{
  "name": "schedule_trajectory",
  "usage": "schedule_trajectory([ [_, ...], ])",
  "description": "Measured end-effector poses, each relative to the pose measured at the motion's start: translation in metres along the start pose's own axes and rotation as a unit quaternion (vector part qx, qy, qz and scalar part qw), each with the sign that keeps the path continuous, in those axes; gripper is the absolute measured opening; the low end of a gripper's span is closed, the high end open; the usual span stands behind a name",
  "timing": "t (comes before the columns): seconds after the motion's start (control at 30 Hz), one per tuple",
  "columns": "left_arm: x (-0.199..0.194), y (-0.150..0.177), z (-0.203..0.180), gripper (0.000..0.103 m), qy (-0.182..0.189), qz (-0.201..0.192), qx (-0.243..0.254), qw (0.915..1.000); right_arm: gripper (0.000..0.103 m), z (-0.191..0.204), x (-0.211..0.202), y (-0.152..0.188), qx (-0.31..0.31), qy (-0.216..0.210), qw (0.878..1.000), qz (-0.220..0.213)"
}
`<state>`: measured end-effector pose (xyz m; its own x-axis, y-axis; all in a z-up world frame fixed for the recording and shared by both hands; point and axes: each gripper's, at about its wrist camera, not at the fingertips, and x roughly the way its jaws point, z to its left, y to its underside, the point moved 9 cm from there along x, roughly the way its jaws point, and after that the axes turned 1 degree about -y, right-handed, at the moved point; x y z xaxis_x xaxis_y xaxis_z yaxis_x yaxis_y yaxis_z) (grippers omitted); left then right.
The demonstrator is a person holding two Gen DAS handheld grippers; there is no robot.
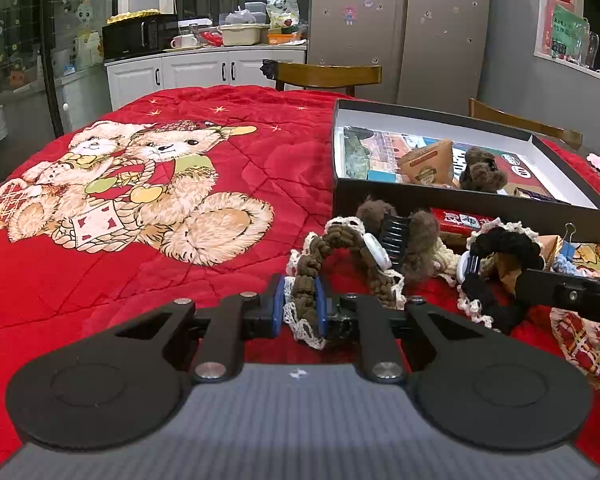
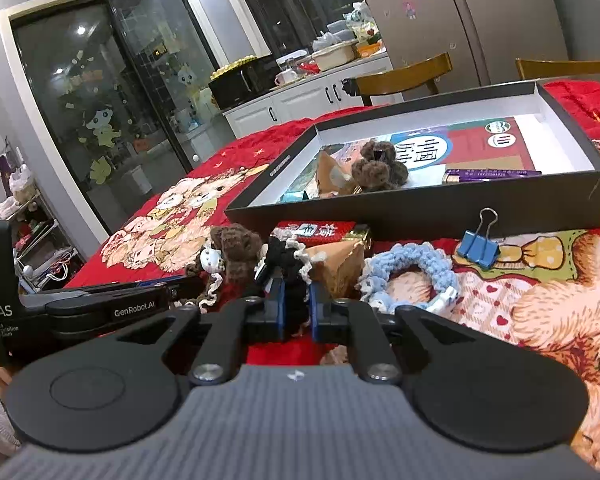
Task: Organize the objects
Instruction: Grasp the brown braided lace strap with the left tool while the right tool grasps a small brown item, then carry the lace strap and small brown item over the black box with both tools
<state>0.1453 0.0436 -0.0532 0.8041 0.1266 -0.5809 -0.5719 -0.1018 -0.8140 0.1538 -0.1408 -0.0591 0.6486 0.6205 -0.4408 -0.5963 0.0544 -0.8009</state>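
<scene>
My left gripper (image 1: 300, 306) is shut on a brown crocheted scrunchie (image 1: 332, 240) with cream lace trim, low over the red quilt. My right gripper (image 2: 296, 308) is shut on a black crocheted scrunchie (image 2: 288, 256) that also has a cream edge, and it sits just right of the left one. Behind both stands a shallow black box (image 1: 460, 200) with a white inside. It holds a brown crocheted hair clip (image 2: 380, 166), a kraft paper packet (image 1: 428, 164) and printed cards. A second fuzzy brown claw clip (image 1: 400, 236) lies in front of the box.
On the quilt near the box lie a red packet (image 2: 320, 230), a kraft packet (image 2: 336, 266), a light blue scrunchie (image 2: 420, 264) and a blue binder clip (image 2: 478, 246). Wooden chairs (image 1: 328, 74) stand behind the table. The teddy-bear quilt (image 1: 140, 184) stretches to the left.
</scene>
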Motion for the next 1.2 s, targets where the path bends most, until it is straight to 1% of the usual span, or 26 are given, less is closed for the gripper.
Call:
schedule_trajectory([
  [0.13,-0.002,-0.001,0.002,0.016,0.007,-0.007,-0.010,0.9999,0.013,0.001,-0.002,-0.002,-0.002,-0.004,1.000,-0.006],
  [0.33,-0.008,-0.003,0.001,0.013,0.012,-0.022,-0.009,0.9996,0.013,0.015,-0.012,-0.007,-0.027,-0.041,0.998,-0.027],
  [0.5,-0.017,-0.006,-0.001,0.013,0.013,-0.048,-0.004,0.9988,0.013,0.027,-0.020,-0.012,-0.046,-0.052,0.997,-0.039],
  [0.63,-0.027,-0.009,-0.006,0.013,0.013,-0.075,0.011,0.9971,0.013,0.027,-0.025,-0.020,-0.041,-0.055,0.996,-0.051],
  [0.8,-0.035,-0.012,-0.008,0.013,0.018,-0.099,0.015,0.9948,0.013,0.022,-0.033,-0.035,-0.025,-0.051,0.996,-0.069],
  [0.87,-0.039,-0.013,-0.009,0.013,0.033,-0.108,0.014,0.9935,0.013,0.018,-0.036,-0.043,-0.018,-0.046,0.996,-0.080],
  [0.93,-0.046,-0.016,-0.010,0.013,0.050,-0.125,0.010,0.9909,0.013,0.016,-0.040,-0.050,-0.014,-0.040,0.995,-0.094],
  [1.03,-0.056,-0.022,-0.012,0.013,0.060,-0.149,0.006,0.9870,0.013,0.015,-0.046,-0.063,-0.014,-0.029,0.993,-0.117],
  [1.13,-0.065,-0.032,-0.012,0.013,0.069,-0.158,-0.004,0.9850,0.013,0.016,-0.054,-0.077,-0.007,-0.021,0.990,-0.141],
  [1.2,-0.073,-0.042,-0.011,0.013,0.076,-0.166,-0.014,0.9830,0.013,0.019,-0.060,-0.089,0.001,-0.023,0.987,-0.158],
])
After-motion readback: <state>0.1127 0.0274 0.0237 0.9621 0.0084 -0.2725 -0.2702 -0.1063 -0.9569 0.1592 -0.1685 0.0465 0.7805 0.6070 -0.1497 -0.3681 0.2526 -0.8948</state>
